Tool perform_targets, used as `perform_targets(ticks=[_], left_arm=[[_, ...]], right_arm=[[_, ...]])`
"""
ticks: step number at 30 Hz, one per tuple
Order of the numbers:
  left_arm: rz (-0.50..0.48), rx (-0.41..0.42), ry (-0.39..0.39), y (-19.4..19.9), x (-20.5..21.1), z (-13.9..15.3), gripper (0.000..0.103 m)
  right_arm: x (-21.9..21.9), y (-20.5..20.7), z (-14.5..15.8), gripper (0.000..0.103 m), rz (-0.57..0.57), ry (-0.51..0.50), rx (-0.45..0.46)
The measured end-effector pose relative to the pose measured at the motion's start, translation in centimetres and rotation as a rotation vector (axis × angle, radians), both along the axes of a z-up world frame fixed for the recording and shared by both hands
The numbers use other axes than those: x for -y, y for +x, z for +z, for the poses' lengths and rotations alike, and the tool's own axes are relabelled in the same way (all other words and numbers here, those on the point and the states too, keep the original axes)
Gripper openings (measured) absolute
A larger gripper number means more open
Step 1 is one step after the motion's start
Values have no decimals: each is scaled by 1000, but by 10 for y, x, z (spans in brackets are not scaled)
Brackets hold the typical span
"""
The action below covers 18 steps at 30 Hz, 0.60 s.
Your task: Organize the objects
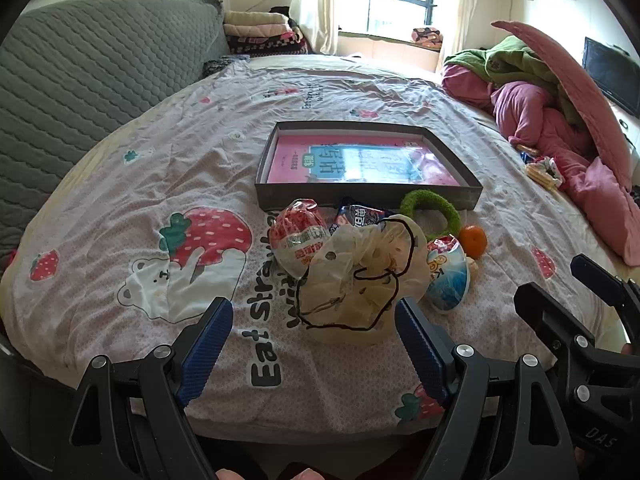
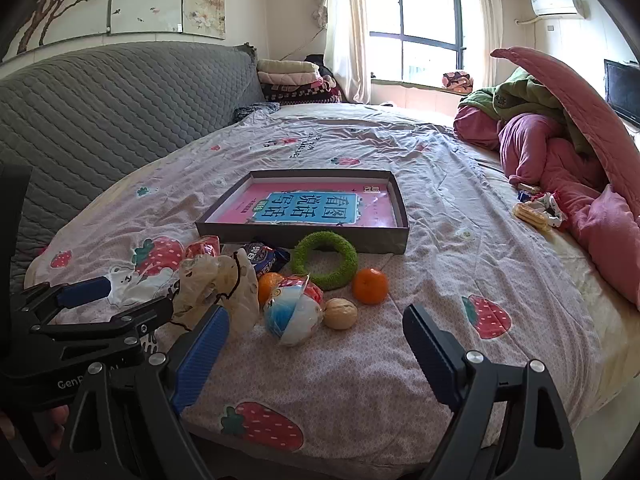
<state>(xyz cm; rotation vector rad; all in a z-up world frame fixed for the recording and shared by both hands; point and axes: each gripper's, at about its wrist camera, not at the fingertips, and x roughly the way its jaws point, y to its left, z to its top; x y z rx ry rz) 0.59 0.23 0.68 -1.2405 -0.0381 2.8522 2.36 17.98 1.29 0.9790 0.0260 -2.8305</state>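
Left gripper (image 1: 314, 336) jaws wide apart, empty, hovering just near of crumpled drawstring bag (image 1: 360, 280). Right gripper (image 2: 316, 344) jaws wide apart, empty, above bedsheet (image 2: 440, 208). Clutter mid-bed: snack packets (image 2: 294, 312), walnut (image 2: 340, 313), orange (image 2: 370, 286), green ring (image 2: 325, 260). Shallow grey box (image 2: 304, 236) holding pink book (image 2: 316, 204) just beyond. Pink bedding (image 2: 560, 152) heaped far right.

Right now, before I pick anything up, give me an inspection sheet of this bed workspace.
Surface: strawberry-print bedsheet, wrinkled.
Job's things: shallow grey box holding a pink book; in front of it green ring, orange, walnut, snack packets, drawstring bag.
Clutter: pink and green bedding heaped at the right.
Grippers: left gripper and right gripper open, empty.
Cables: nothing seen.
Surroundings: grey headboard, window.
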Motion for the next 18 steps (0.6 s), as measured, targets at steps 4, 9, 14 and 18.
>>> perform_targets(ticks=[4,9,14,18], left_arm=[[-3,0,-4,0,0,1,84],[-10,-5,-10,0,-1,3,84],[-13,-10,-14,1,-3,4,84],[-12,-15,-19,1,-4,5,84]], right_arm=[[-1,1,0,88,-3,0,-2],[-1,0,0,88,-6,-1,-5],[-2,1,2,88,-7,-1,-15],[-3,1,3,88,-5,-4,-17]])
